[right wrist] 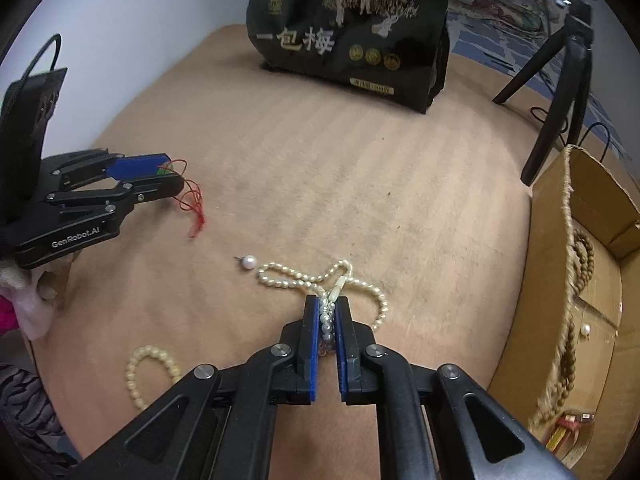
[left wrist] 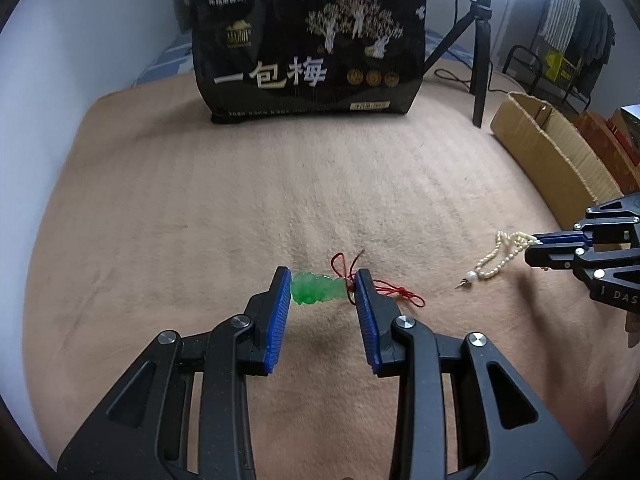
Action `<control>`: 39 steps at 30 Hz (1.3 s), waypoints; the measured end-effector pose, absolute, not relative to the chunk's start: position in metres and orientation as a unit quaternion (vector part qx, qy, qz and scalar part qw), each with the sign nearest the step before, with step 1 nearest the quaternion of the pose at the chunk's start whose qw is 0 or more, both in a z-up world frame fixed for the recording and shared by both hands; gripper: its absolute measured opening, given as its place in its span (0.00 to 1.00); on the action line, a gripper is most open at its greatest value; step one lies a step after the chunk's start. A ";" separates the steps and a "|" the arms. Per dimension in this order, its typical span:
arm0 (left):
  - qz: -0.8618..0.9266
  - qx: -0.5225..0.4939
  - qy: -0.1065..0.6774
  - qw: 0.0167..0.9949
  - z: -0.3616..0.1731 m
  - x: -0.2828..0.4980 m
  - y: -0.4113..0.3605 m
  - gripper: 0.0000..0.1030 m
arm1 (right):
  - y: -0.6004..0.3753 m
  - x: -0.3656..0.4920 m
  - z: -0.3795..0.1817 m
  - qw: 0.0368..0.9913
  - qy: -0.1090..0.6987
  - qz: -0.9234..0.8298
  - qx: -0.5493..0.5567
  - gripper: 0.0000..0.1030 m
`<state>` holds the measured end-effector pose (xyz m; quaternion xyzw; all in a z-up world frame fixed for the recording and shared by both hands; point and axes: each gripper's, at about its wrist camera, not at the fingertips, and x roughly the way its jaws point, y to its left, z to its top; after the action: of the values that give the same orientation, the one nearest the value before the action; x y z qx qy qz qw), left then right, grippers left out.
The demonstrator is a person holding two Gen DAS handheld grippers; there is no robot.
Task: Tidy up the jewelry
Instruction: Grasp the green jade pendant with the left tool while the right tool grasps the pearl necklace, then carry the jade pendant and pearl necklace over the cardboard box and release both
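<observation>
My left gripper [left wrist: 322, 280] is shut on a green jade pendant [left wrist: 318, 289] with a red cord [left wrist: 394, 292] that trails to the right over the tan blanket. In the right wrist view the left gripper [right wrist: 170, 174] is at the left with the red cord [right wrist: 194, 204] hanging from it. My right gripper [right wrist: 327, 306] is shut on a white pearl necklace [right wrist: 308, 278] whose loops and single large pearl [right wrist: 249, 262] rest on the blanket. In the left wrist view the right gripper [left wrist: 534, 246] holds the pearl necklace [left wrist: 496, 260] at the right edge.
A cardboard box [right wrist: 560, 264] at the right holds brown wooden beads [right wrist: 580, 256] and a pearl. A pearl bracelet [right wrist: 148, 372] lies at the near left. A black snack bag [left wrist: 308, 52] stands at the back. A black tripod [left wrist: 480, 60] stands at the back right.
</observation>
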<state>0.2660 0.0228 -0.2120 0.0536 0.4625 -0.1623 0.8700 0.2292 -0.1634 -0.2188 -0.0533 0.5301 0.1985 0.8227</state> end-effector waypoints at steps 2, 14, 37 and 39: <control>-0.164 0.052 0.458 0.872 -0.204 0.262 0.021 0.31 | -0.167 0.221 -0.209 0.829 0.520 0.199 -0.042 0.05; -0.187 0.025 0.410 0.892 -0.139 0.222 0.001 0.31 | -0.193 0.183 -0.147 0.861 0.465 0.205 -0.002 0.04; -0.255 -0.002 0.350 0.901 -0.066 0.162 -0.076 0.31 | -0.305 0.126 -0.070 0.917 0.366 0.131 0.089 0.04; -0.266 -0.001 0.345 0.900 -0.062 0.161 -0.089 0.31 | -0.315 0.126 -0.068 0.919 0.362 0.124 0.095 0.04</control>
<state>0.1609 -0.0888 -0.0622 -0.0013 0.3454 -0.2658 0.9000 0.1256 -0.3147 -0.0679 0.0950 0.3616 0.1241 0.9191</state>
